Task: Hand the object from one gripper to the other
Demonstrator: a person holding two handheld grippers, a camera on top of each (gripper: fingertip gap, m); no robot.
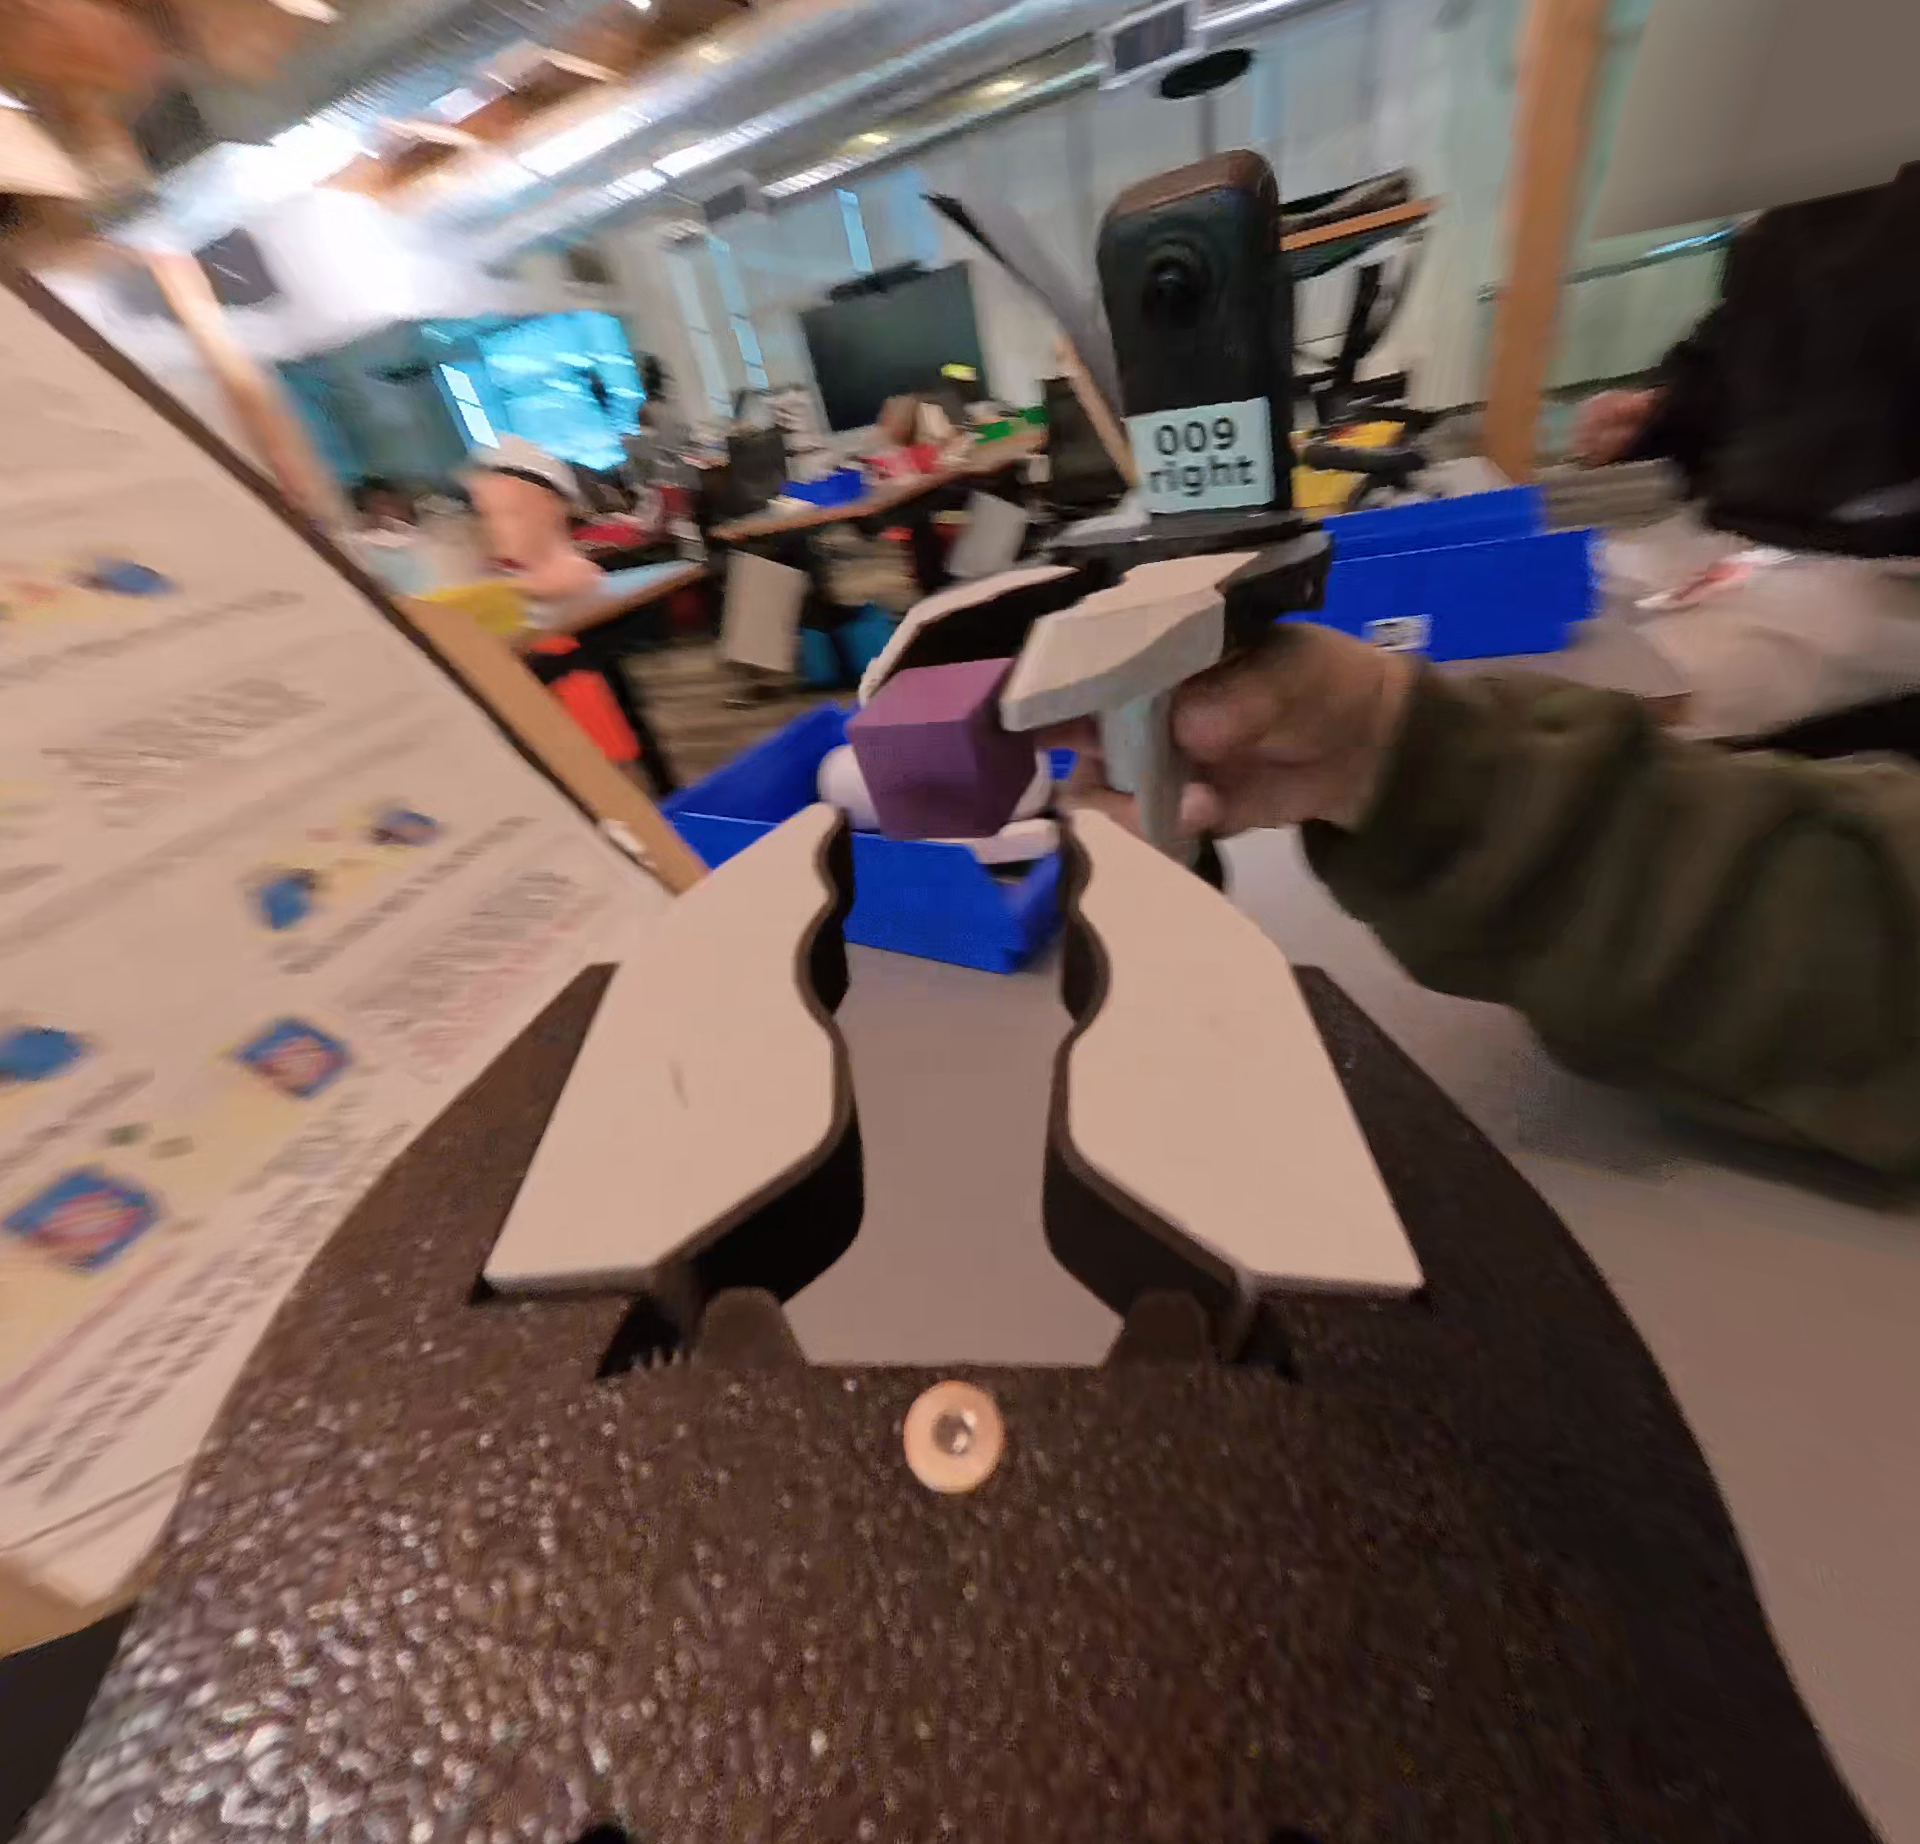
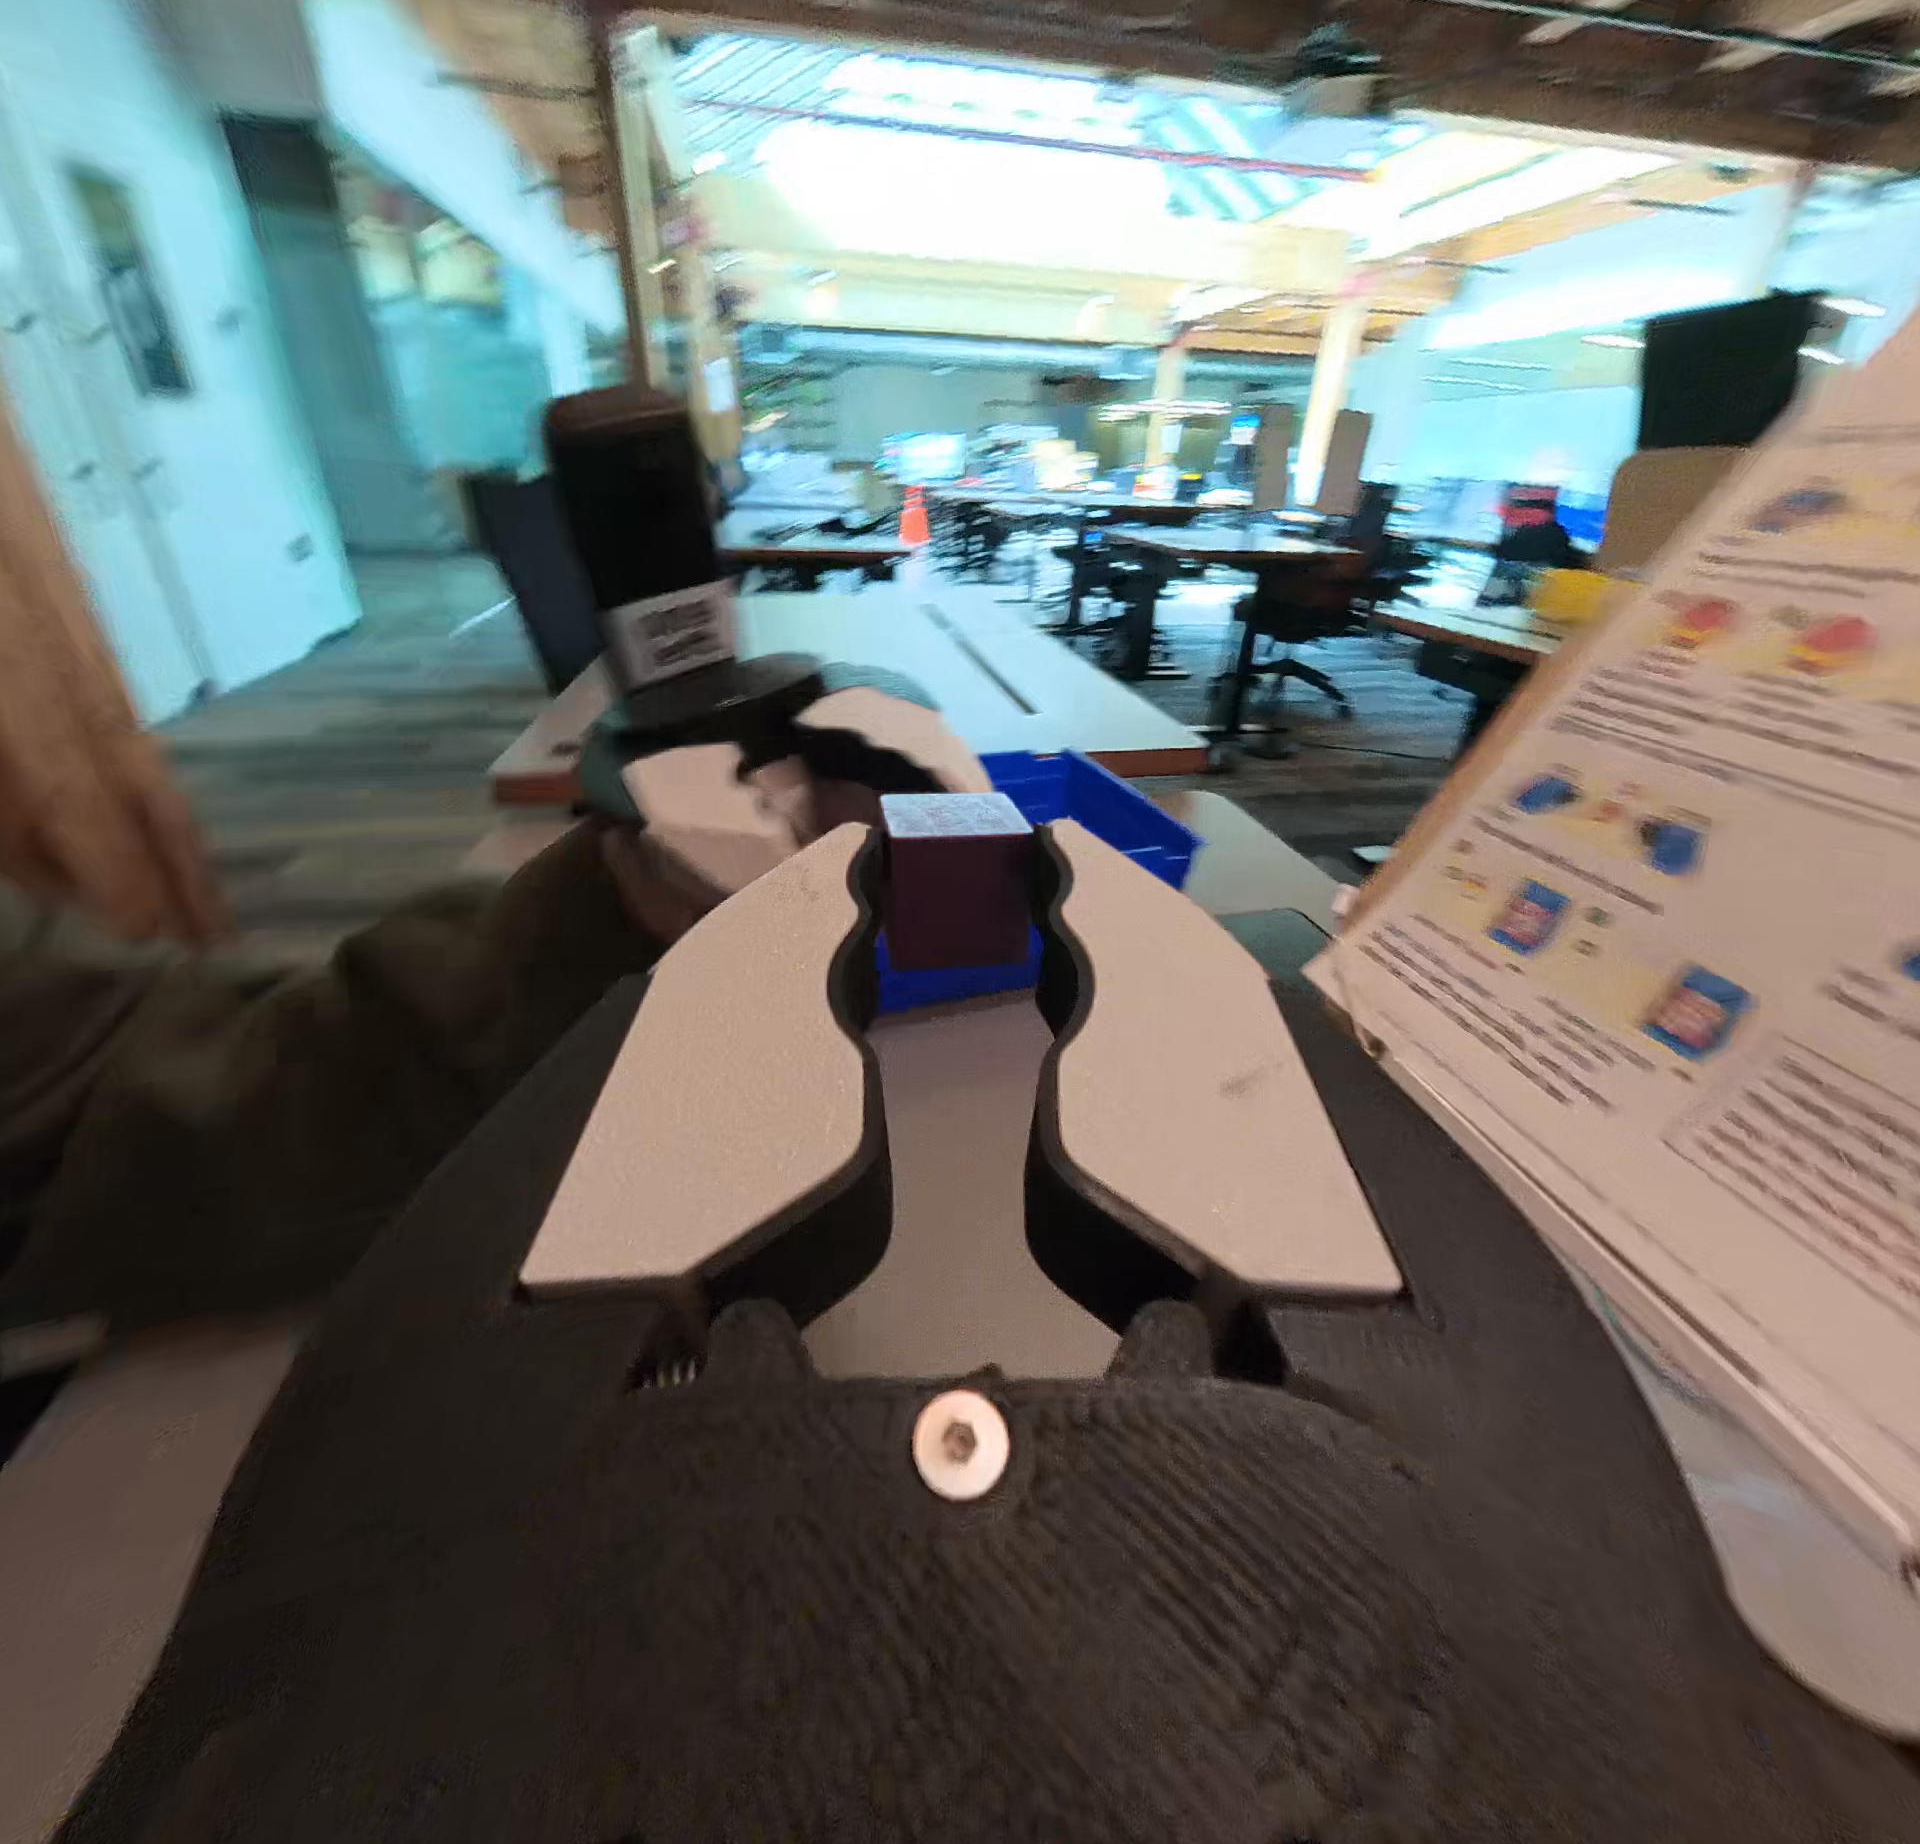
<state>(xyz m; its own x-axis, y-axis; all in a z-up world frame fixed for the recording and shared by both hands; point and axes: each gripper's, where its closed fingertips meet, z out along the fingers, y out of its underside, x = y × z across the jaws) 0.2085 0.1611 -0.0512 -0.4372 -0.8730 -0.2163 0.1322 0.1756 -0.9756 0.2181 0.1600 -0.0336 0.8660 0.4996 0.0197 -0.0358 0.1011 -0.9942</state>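
Note:
A purple cube [image 1: 940,745] is clamped between the fingertips of my right gripper [image 1: 951,698], which faces my left gripper from ahead and slightly right. In the right wrist view the cube [image 2: 954,885] sits upright between the two grey fingertips of my right gripper [image 2: 956,859]. My left gripper [image 1: 954,838] is open and empty, its tips just below and in front of the cube, not touching it. In the right wrist view my left gripper [image 2: 821,755] is behind the cube, blurred, with its jaws apart.
A blue bin [image 1: 935,890] with white items stands on the grey table [image 1: 1558,1379] beyond both grippers; it also shows in the right wrist view [image 2: 1101,807]. A printed instruction sheet [image 1: 208,859] stands on the left. A second blue bin [image 1: 1455,579] is farther back right. A green sleeve [image 1: 1610,911] crosses from the right. My left and right fingertips are right by each other.

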